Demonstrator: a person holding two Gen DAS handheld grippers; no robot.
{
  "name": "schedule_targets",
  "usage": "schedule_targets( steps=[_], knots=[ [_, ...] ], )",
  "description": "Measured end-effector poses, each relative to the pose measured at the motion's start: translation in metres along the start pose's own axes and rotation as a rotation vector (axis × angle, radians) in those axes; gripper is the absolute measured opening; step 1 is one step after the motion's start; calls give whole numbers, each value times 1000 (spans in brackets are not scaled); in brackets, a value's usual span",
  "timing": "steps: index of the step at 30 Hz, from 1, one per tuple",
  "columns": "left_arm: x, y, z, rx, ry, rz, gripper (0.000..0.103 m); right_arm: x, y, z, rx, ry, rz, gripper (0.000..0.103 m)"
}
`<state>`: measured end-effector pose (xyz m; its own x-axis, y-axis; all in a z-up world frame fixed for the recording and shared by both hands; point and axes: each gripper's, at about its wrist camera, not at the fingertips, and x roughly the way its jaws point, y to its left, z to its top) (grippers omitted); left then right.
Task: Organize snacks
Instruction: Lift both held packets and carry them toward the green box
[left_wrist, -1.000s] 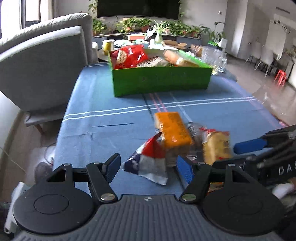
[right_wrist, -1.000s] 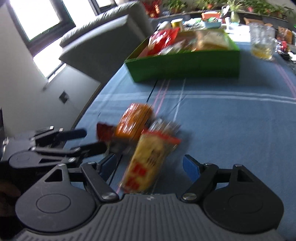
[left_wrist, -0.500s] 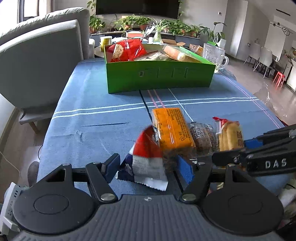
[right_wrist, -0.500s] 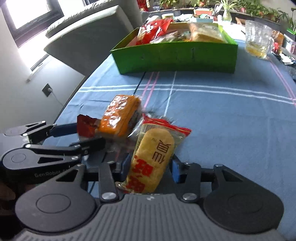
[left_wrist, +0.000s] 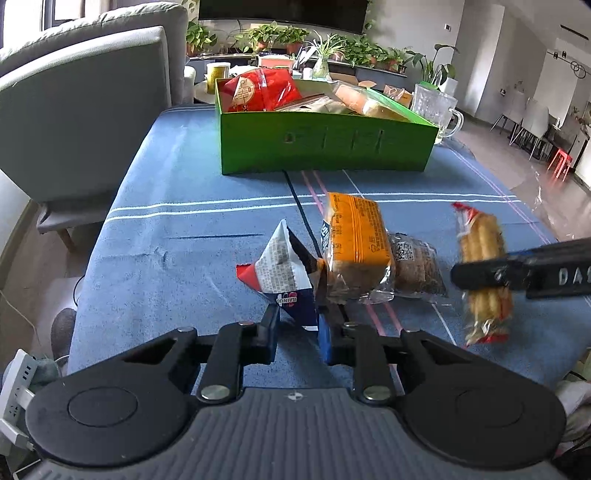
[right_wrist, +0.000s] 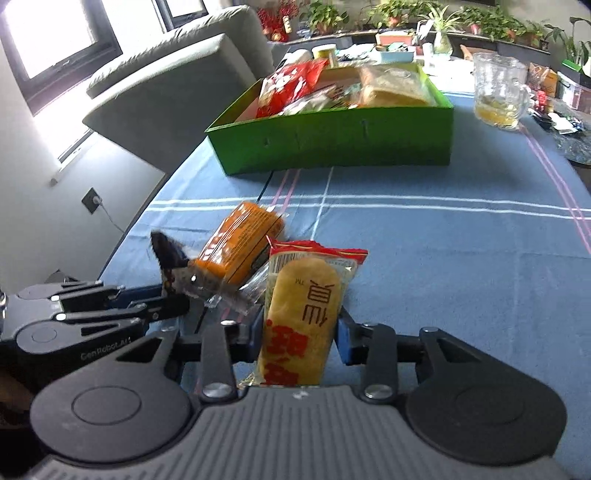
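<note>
The right gripper (right_wrist: 301, 332) is clamped on a long yellow rice-cracker packet (right_wrist: 303, 317), its long axis running toward 12 o'clock. The left gripper (left_wrist: 297, 328) pinches a crumpled red-white-blue wrapper (left_wrist: 284, 273), its tip pointing toward 12.

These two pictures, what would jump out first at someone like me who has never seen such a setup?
Probably the bright green box at the far end of the blue tablecloth, already stuffed with snack packets. Next, each gripper is clamped on a snack: the right gripper on a yellow rice cracker packet, the left gripper on a blue, white and red packet. An orange-labelled bread pack lies between them.
</note>
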<state>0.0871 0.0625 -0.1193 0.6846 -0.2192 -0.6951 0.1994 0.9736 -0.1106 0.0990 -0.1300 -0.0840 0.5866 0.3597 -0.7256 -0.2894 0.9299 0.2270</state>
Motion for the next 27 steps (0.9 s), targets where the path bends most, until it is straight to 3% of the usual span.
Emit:
schedule_targets(
  steps=[2,4,5,10,14,23,25,27],
  knots=[
    [-1,-1,0,-3,2,-1,23,-3,-5,2,16,-13,-6,49],
    [-1,0,0,-10,4,3,46,-5,-8,3,29,-22,-12,49],
    [-2,1,0,-17,0,11,51,-6,-10,4,34,-25,-12,49],
    [-6,5,4,-41,-19,11,63,-4,-12,6,41,-21,-6,49],
    [0,5,12,-18,-35,48,63,-2,-10,6,39,-15,2,49],
    [24,4,21,-13,-21,29,62,0,-13,7,44,-9,6,49],
    [24,2,19,5,-25,43,47,0,-14,8,48,-9,6,49],
    [23,2,17,28,-26,53,45,1,-15,8,51,-10,6,49]
  ],
)
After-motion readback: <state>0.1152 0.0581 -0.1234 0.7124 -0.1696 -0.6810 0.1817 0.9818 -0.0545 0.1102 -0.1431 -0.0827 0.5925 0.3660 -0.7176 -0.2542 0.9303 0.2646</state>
